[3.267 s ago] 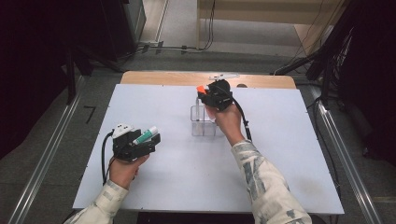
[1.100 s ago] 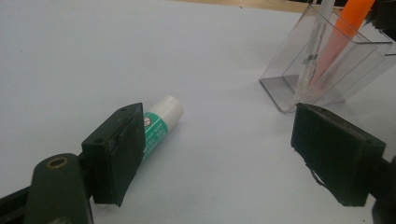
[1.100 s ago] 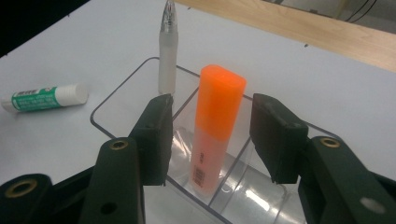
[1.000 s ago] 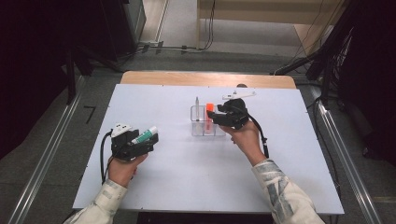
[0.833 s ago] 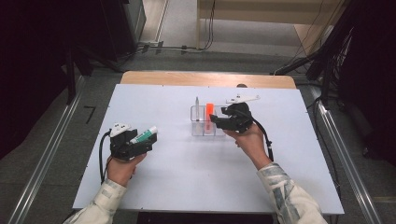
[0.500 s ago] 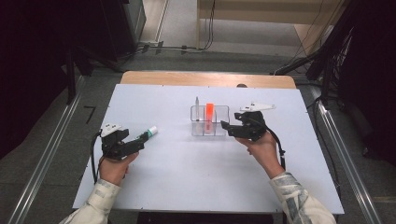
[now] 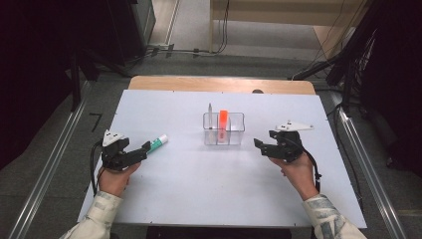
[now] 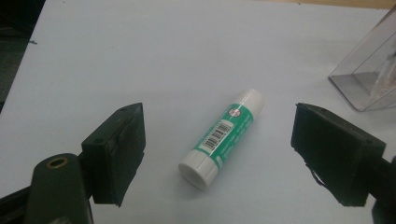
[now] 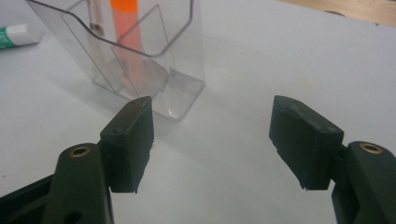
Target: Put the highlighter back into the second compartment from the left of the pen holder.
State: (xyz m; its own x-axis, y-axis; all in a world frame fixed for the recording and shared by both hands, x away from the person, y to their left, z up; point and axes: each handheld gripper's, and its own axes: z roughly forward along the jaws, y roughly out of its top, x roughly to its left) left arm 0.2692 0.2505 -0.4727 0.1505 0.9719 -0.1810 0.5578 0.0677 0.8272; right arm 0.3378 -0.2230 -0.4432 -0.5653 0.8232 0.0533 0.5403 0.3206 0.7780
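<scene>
Green glue stick [image 8: 222, 137] lies between left gripper's [image 8: 243, 149] open jaws.

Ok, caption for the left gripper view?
Open left gripper frames a green-and-white glue stick lying on the white table.

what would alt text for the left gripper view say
A green and white glue stick lies on its side on the white table, between the open black jaws of the left gripper and touching neither jaw. A corner of a clear plastic organiser box stands at the upper right.
</scene>
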